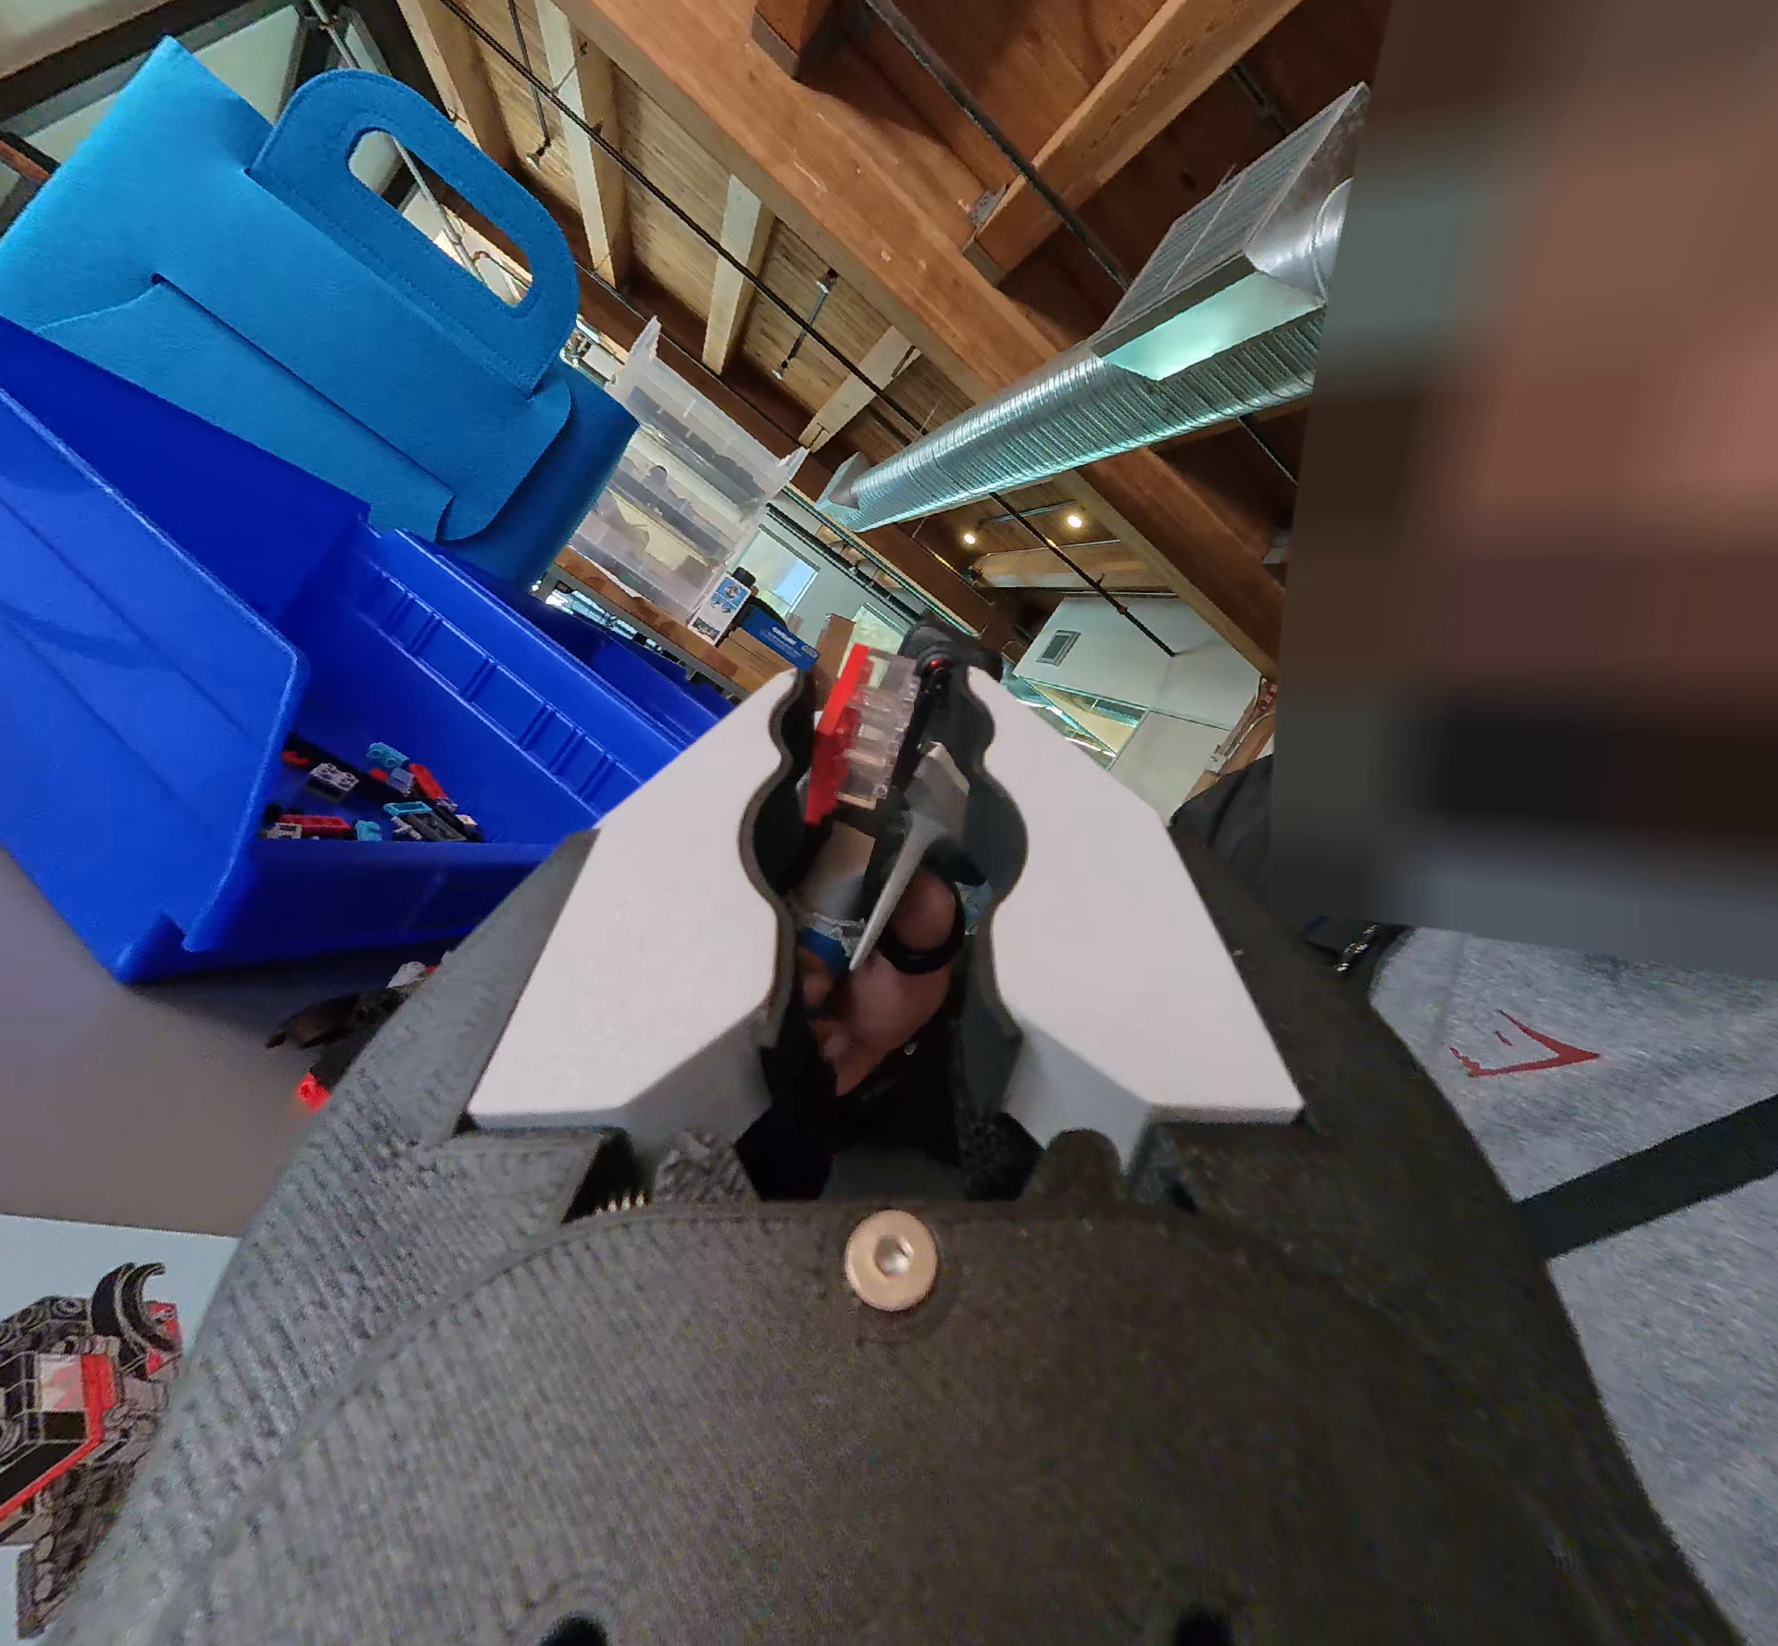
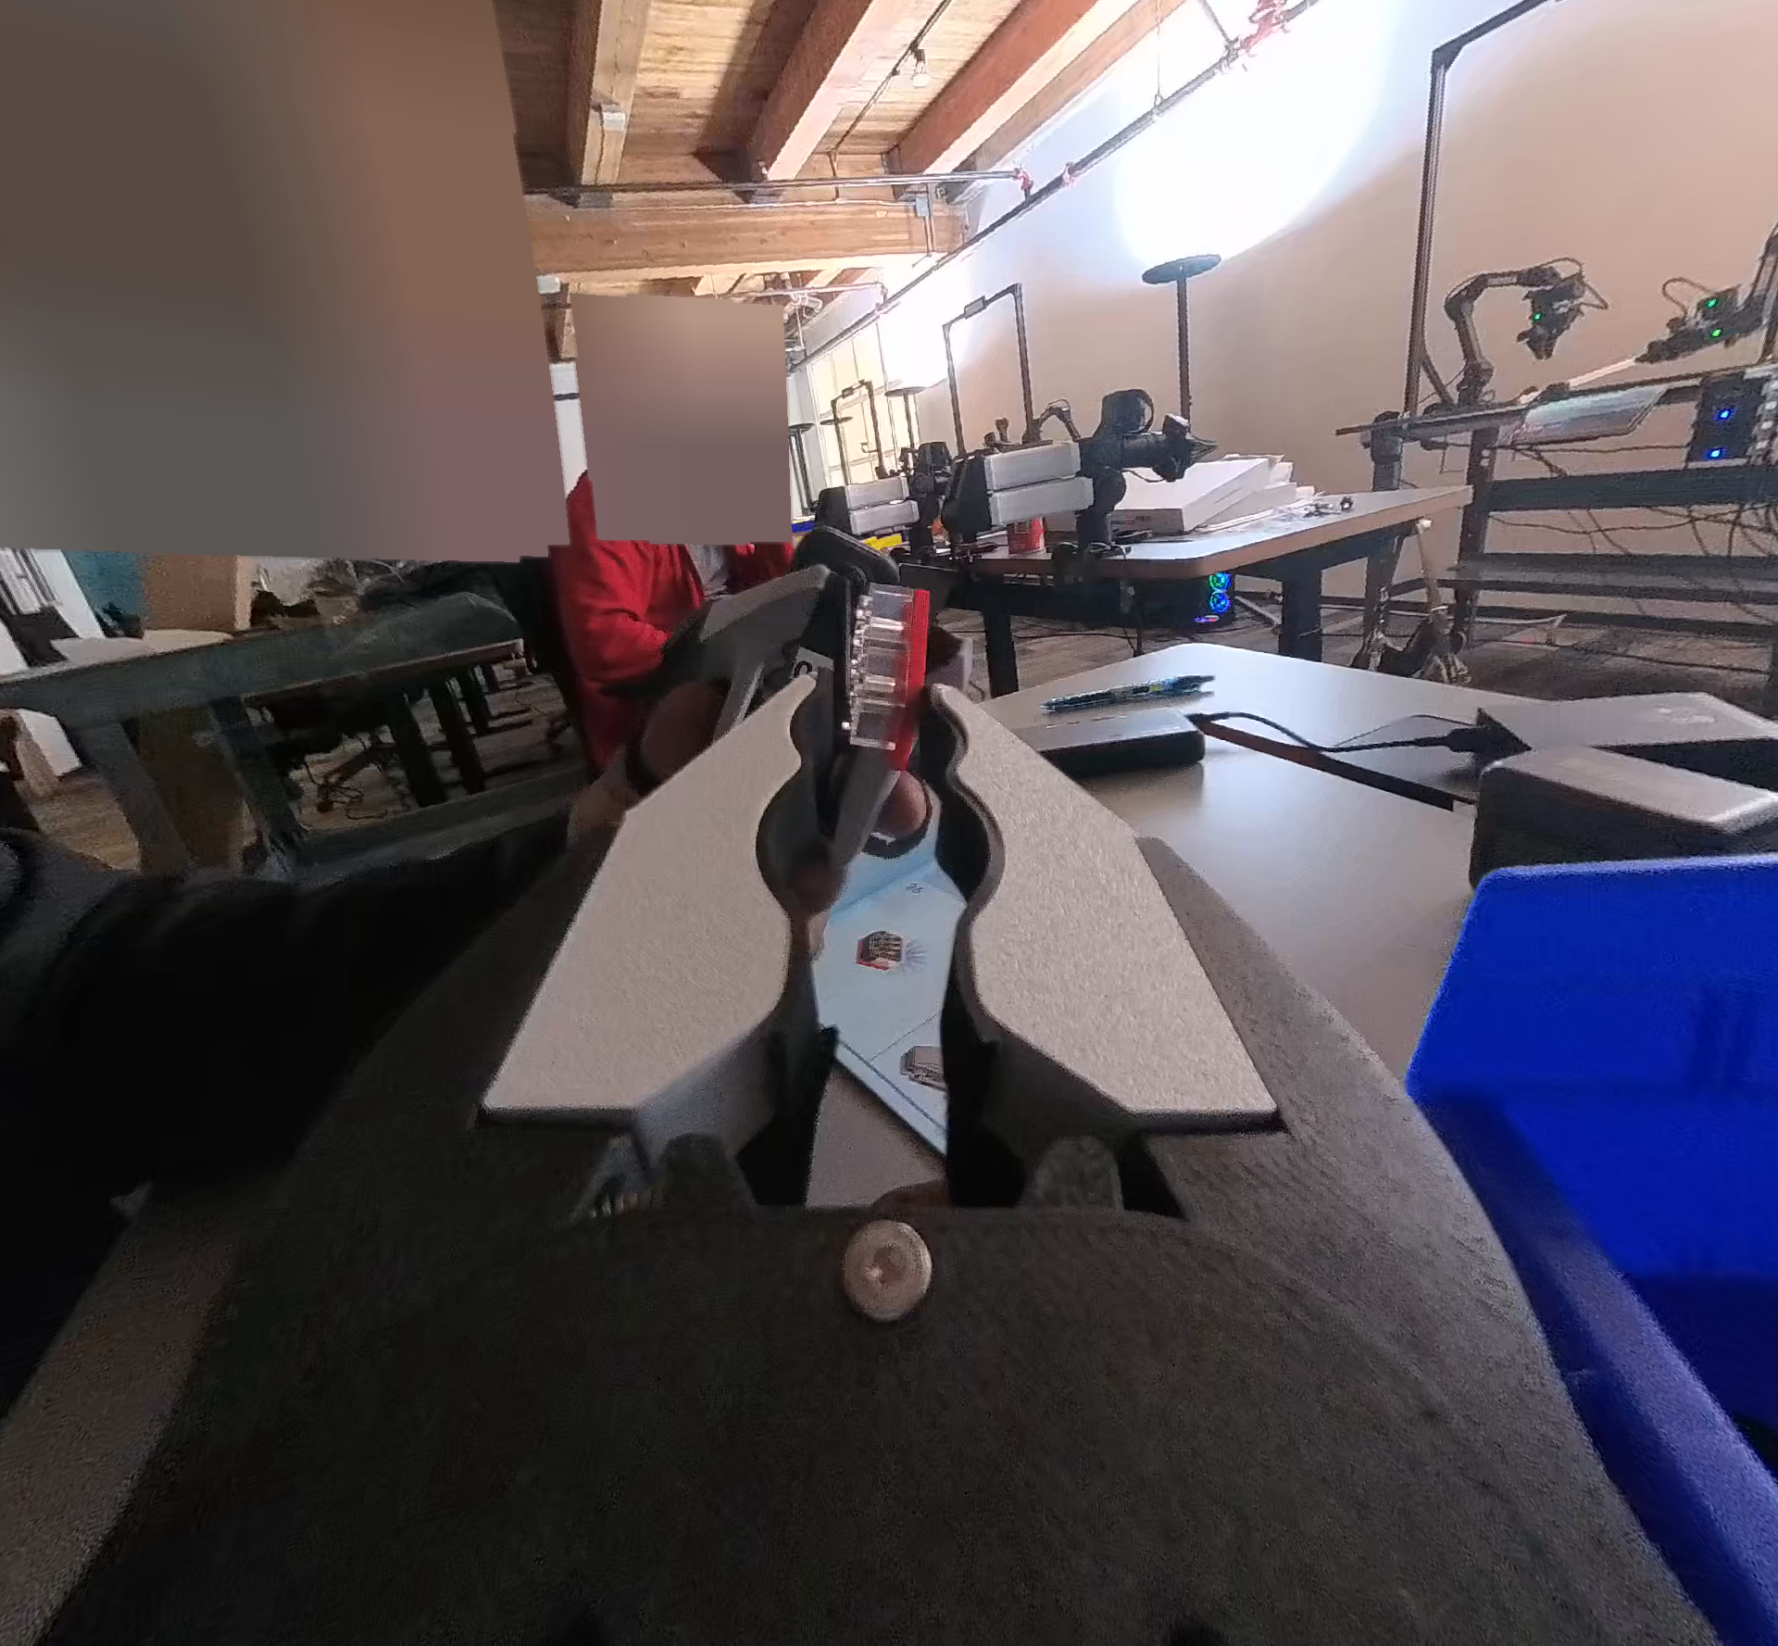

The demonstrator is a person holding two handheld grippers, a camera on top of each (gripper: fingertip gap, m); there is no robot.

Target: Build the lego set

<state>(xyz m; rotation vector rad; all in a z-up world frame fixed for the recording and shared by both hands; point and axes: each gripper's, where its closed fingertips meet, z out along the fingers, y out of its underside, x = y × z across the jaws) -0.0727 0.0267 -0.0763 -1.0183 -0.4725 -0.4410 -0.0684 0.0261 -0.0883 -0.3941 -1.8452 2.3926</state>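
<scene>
At centre frame in both wrist views, the left tongs [image 1: 880, 734] and right tongs [image 2: 871, 695] appear clenched together on a small red-and-clear lego assembly [image 1: 856, 743], raised above the bench [image 1: 144, 1109]. Judged mid-join: next, press squarely, then fetch another piece from the blue bin [image 1: 404, 705] at left.

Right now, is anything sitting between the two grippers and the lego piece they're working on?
Nothing visible. The red and clear lego assembly already sits at the tips of the left gripper, and the right gripper meets it from the opposite side, well above the blue bin.
</scene>
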